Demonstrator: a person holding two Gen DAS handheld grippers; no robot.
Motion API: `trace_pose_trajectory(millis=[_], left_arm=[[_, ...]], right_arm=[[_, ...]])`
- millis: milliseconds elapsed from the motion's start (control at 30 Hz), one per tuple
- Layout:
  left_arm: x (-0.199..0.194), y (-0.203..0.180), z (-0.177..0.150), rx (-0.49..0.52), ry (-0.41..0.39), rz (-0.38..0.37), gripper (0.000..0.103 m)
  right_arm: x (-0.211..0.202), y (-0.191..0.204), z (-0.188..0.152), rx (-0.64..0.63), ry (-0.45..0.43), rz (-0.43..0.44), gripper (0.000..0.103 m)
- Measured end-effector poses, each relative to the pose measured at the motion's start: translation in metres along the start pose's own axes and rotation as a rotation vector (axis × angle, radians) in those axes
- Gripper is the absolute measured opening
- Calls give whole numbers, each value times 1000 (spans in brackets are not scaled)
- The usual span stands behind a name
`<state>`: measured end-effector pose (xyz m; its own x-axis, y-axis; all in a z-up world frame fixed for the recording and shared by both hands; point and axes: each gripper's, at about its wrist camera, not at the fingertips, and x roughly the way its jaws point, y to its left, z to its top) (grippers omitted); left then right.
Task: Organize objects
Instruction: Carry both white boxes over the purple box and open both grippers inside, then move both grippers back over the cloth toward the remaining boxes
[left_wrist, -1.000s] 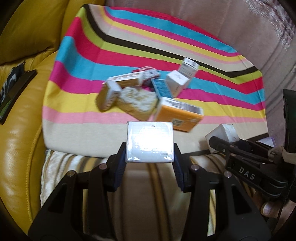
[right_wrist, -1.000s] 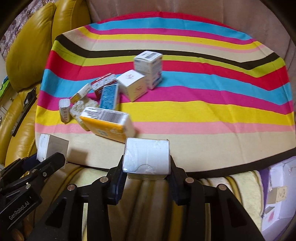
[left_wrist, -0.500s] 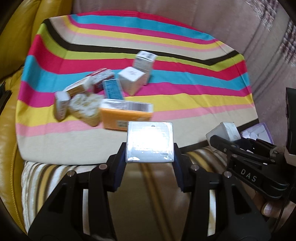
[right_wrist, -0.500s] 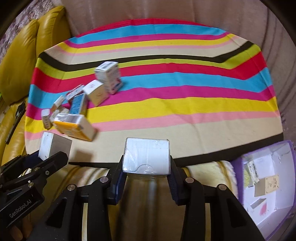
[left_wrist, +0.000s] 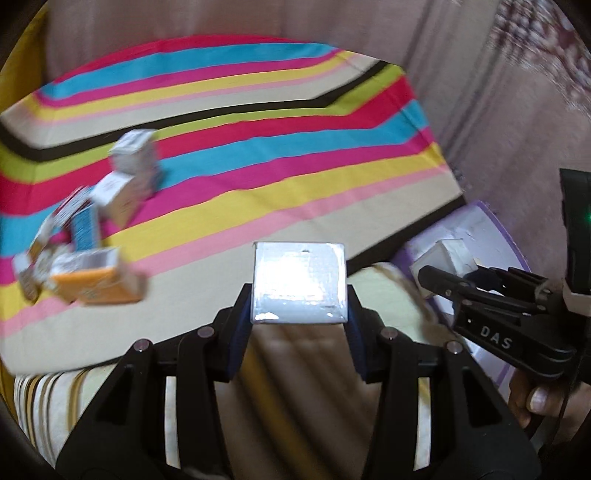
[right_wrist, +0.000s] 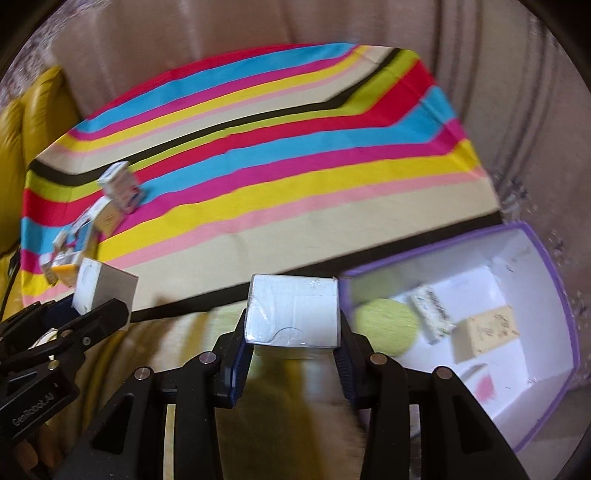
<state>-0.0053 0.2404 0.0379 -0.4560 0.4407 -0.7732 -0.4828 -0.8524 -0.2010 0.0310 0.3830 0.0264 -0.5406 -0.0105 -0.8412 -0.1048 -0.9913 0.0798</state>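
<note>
While both grippers carry cargo, the step in hand reads as transport toward the purple-rimmed bin.

Left gripper: clenched on a white foil-wrapped box, held above the edge of the striped cloth.

Right gripper: clenched on a similar white box, held just beside the bin's near corner.

Bin contents: green round item, two small packets, much white floor bare.

Remaining stock: cluster of small cartons on the cloth's left side, well apart from the bin.

Next move, by judgement: bring each box over the bin's open floor, lower it, release the jaws.
</note>
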Motion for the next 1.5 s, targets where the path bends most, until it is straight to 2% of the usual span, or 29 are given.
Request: trace_pose_trajectory(millis=[267, 600, 633, 667, 700, 733, 767, 833, 933, 1033, 1067, 1100, 1133, 1200, 1267, 1300, 1367, 1500], left_arm=[[20, -63, 12, 141, 20, -118, 50], [40, -122, 21, 244, 53, -253, 50], [41, -125, 21, 249, 59, -269, 55], [43, -128, 22, 255, 63, -278, 66], [43, -130, 23, 255, 64, -283, 71], [42, -130, 23, 252, 62, -288, 76], [41, -129, 24, 247, 56, -284, 76], [37, -126, 25, 235, 41, -278, 77], [28, -120, 28, 221, -2, -222, 78], [-1, -111, 28, 219, -125, -135, 78], [-20, -107, 27, 227, -203, -100, 78], [-31, -104, 26, 235, -249, -74, 78], [-44, -101, 25, 243, -302, -33, 83], [-73, -95, 19, 251, -428, 69, 101], [-99, -85, 7, 257, -594, 152, 103], [-105, -80, 4, 263, -630, 162, 103], [-113, -68, 1, 271, -631, 174, 103], [-128, -35, -8, 235, -615, 197, 103]], right_arm=[[-6, -66, -12, 86, -5, -114, 41], [-15, -125, -27, 190, -11, -211, 42], [-16, -129, -28, 198, -13, -215, 42], [-18, -132, -29, 207, -20, -215, 42], [-20, -135, -29, 216, -25, -221, 43], [-20, -135, -29, 222, -24, -230, 48], [-20, -138, -30, 231, -23, -237, 53], [-23, -140, -30, 243, -34, -231, 55], [-30, -137, -28, 244, -60, -238, 60], [-46, -130, -24, 237, -129, -236, 66], [-50, -128, -22, 236, -154, -231, 70], [-55, -125, -19, 233, -176, -228, 72], [-64, -119, -16, 221, -209, -231, 76], [-74, -109, -10, 198, -254, -248, 83], [-86, -95, -3, 169, -304, -269, 87], [-91, -88, -1, 159, -327, -282, 88], [-99, -73, 6, 126, -386, -310, 91], [-107, -36, 12, 15, -468, -292, 101]])
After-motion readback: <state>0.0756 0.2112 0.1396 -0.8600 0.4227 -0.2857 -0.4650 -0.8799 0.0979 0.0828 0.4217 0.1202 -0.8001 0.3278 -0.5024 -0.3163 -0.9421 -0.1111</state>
